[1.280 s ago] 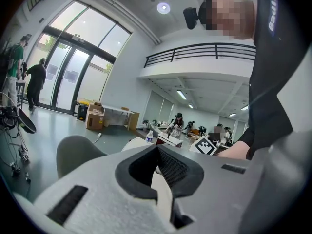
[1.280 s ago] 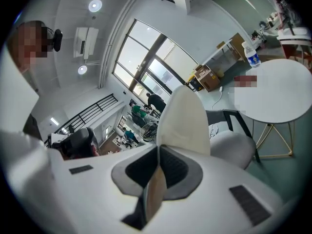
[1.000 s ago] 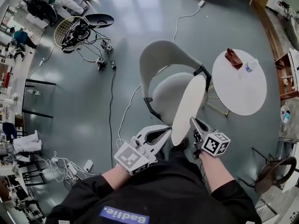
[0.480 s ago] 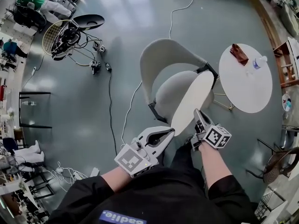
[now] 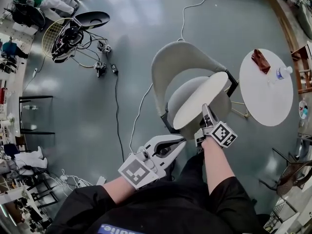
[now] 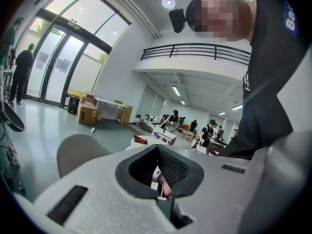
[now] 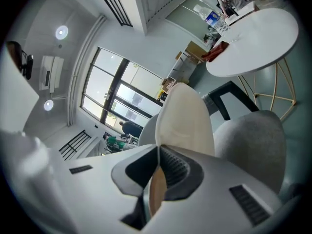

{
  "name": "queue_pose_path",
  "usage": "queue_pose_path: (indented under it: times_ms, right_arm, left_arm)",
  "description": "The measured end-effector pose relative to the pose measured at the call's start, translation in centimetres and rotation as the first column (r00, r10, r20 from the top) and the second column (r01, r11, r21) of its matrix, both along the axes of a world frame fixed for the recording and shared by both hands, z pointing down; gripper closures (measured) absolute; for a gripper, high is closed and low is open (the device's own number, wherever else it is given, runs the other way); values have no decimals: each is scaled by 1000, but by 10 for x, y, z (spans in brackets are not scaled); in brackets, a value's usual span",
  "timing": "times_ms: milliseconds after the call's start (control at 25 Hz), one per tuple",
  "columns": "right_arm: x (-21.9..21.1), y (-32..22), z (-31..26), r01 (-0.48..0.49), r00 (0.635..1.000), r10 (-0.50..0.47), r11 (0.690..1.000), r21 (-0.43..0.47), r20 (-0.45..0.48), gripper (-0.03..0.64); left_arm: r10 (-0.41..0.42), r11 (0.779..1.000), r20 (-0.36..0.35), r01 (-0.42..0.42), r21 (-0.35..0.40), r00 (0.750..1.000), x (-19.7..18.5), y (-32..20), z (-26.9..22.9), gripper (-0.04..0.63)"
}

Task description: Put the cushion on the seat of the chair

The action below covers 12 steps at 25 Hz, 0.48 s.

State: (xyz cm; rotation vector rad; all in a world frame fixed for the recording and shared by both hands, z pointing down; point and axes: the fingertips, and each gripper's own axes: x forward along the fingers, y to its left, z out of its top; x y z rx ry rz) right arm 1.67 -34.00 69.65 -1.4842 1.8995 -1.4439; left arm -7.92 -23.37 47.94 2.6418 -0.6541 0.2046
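A pale, cream-white round cushion (image 5: 200, 101) hangs tilted over the grey seat (image 5: 187, 92) of the shell chair (image 5: 175, 62), its far edge toward the right armrest. My right gripper (image 5: 205, 109) is shut on the cushion's near edge; in the right gripper view the cushion (image 7: 187, 116) rises from between the closed jaws of the right gripper (image 7: 158, 150), with the seat (image 7: 253, 140) to the right. My left gripper (image 5: 179, 141) hovers below and left of the chair, its jaws together with nothing in them. In its own view the left gripper (image 6: 156, 149) faces the chair back (image 6: 78, 152).
A round white table (image 5: 265, 96) stands right of the chair, bearing a water bottle (image 5: 282, 73) and a brown object (image 5: 261, 61). Cables (image 5: 117, 96) run over the floor at left toward a heap of equipment (image 5: 73, 30). A wicker chair (image 5: 292, 172) is at lower right.
The right gripper has carried the cushion forward and down, and the cushion has tipped from nearly upright to slanting over the seat. The left gripper has shifted slightly lower.
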Motion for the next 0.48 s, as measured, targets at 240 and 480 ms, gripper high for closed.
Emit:
queue_pose_path:
  times_ms: [240, 480]
  right_arm:
    - [-1, -21, 32, -95, 992, 95, 995, -4, 89, 578]
    - [13, 15, 93, -148, 977, 160, 985, -92, 141, 578]
  left_arm:
    - [16, 1000, 39, -15, -11, 999, -3, -4, 9, 581]
    - [9, 998, 55, -5, -70, 998, 1, 1, 23, 580]
